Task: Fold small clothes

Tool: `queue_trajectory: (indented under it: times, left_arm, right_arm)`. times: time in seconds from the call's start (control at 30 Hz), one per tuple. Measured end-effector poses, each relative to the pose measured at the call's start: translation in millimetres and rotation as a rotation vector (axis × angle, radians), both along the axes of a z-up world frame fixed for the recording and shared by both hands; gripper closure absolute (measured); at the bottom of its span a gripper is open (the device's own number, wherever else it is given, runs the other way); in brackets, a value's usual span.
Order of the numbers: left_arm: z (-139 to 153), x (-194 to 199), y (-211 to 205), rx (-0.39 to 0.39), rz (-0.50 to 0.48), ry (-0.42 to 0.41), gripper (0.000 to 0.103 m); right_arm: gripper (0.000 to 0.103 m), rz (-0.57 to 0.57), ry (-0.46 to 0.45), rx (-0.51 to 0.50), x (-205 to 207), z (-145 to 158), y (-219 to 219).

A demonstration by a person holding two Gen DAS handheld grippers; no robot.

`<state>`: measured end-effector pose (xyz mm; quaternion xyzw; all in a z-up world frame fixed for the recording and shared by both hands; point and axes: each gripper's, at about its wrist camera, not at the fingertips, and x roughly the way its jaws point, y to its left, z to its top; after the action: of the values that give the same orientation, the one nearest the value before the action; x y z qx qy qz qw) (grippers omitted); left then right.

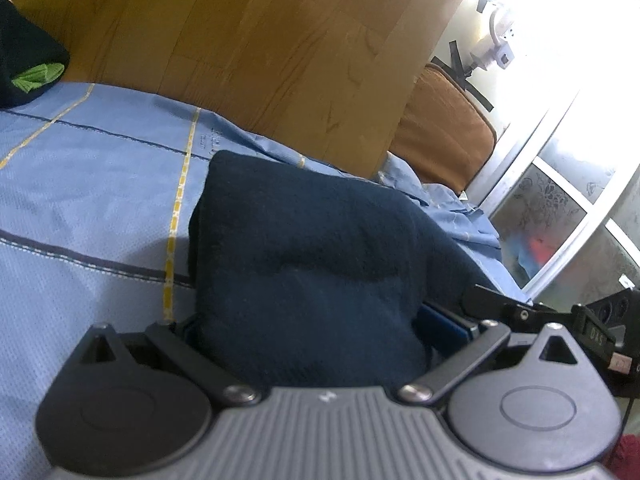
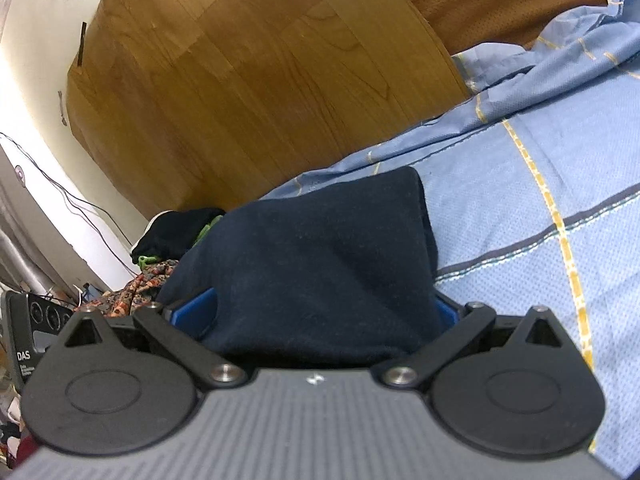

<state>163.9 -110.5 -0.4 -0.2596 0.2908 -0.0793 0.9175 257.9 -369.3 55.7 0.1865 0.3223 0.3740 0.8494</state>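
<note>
- My left gripper (image 1: 308, 320) is clamped on the near edge of the navy garment (image 1: 312, 248); the cloth fills the gap between the jaws, and only a sliver of one blue pad (image 1: 444, 326) shows beside it.
- My right gripper (image 2: 324, 320) grips the same navy garment (image 2: 312, 256) in the same way, with cloth bunched between the jaws and a blue pad (image 2: 196, 312) peeking out on the left side.
- The garment runs straight ahead from both sets of tongs, draped away over the blue checked bedsheet (image 1: 88, 184), with its far folded edge resting on the sheet short of the wooden board (image 1: 248, 48).
- In the left view I can see the right gripper's body (image 1: 560, 320) just beside mine on the right, so I judge both hold one near edge, side by side, with neither nearer to the far end.
- A dark garment with a green patch (image 1: 32, 64) sits well apart, off to the left.
- My guess is that the fold goes forward, along the cloth's length; uneven travel would skew the edge.
</note>
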Motion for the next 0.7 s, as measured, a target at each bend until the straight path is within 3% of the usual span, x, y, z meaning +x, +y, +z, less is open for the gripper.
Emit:
queue_trajectory:
  times: [0.13,0.7]
  left_arm:
    - [0.2,1.0,2.2,-0.006,-0.01,-0.003,0.0]
    - [7.4,-5.7,-5.7,0.103,0.035,0.034,0.0]
  right_arm:
    - [0.0,-0.002,-0.01,-0.001,-2.5,-0.5,0.2]
    - [0.0,-0.012,-0.023,-0.008,-3.8,-0.3,1.6]
